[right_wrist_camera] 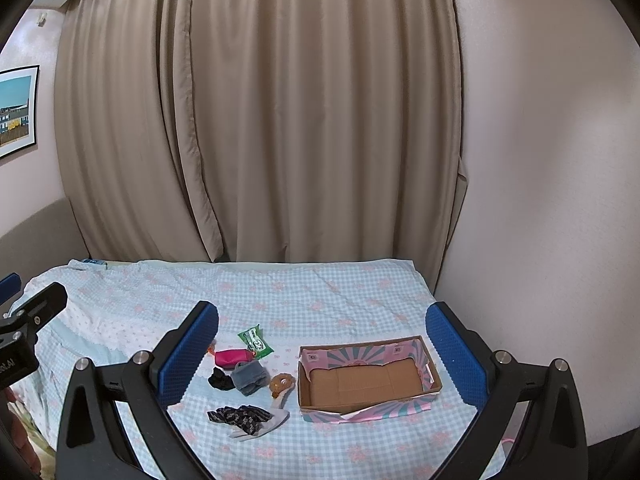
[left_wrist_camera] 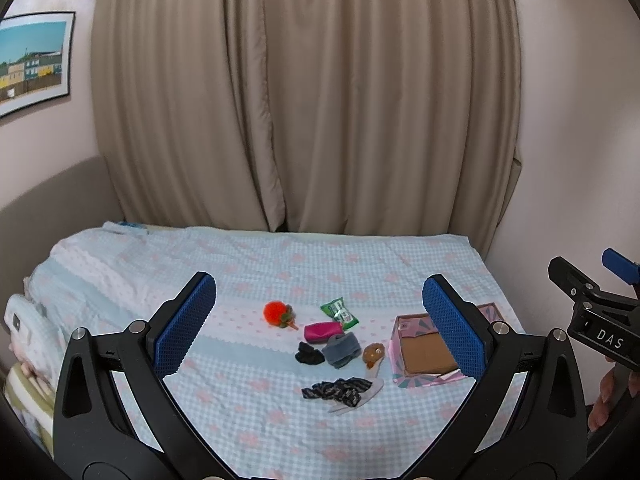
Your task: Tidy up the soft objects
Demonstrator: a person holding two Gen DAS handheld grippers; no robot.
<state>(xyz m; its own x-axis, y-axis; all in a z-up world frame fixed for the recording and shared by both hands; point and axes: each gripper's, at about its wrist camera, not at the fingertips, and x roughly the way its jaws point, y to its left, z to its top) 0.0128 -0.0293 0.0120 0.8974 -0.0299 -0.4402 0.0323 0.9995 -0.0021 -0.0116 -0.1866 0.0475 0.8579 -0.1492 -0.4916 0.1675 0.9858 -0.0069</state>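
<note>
Small soft items lie clustered on the bed: an orange pompom point(left_wrist_camera: 277, 312), a green packet point(left_wrist_camera: 340, 312), a pink pouch point(left_wrist_camera: 320, 331), a black sock point(left_wrist_camera: 309, 354), a grey cloth point(left_wrist_camera: 341, 349), a brown round toy point(left_wrist_camera: 373, 354) and a dark patterned cloth point(left_wrist_camera: 338, 389). To their right sits an open pink cardboard box point(right_wrist_camera: 366, 378), nothing inside. My left gripper point(left_wrist_camera: 320, 324) hangs open above the bed, well short of the items. My right gripper point(right_wrist_camera: 322, 354) is open too, holding nothing, with the box between its fingers in view.
The bed has a blue-and-pink checked cover point(left_wrist_camera: 280, 264). Beige curtains point(left_wrist_camera: 304, 100) hang behind it, and a wall point(right_wrist_camera: 540, 160) closes the right side. A framed picture point(left_wrist_camera: 32, 60) is on the left wall. Bedding point(left_wrist_camera: 28, 332) is piled at the left edge.
</note>
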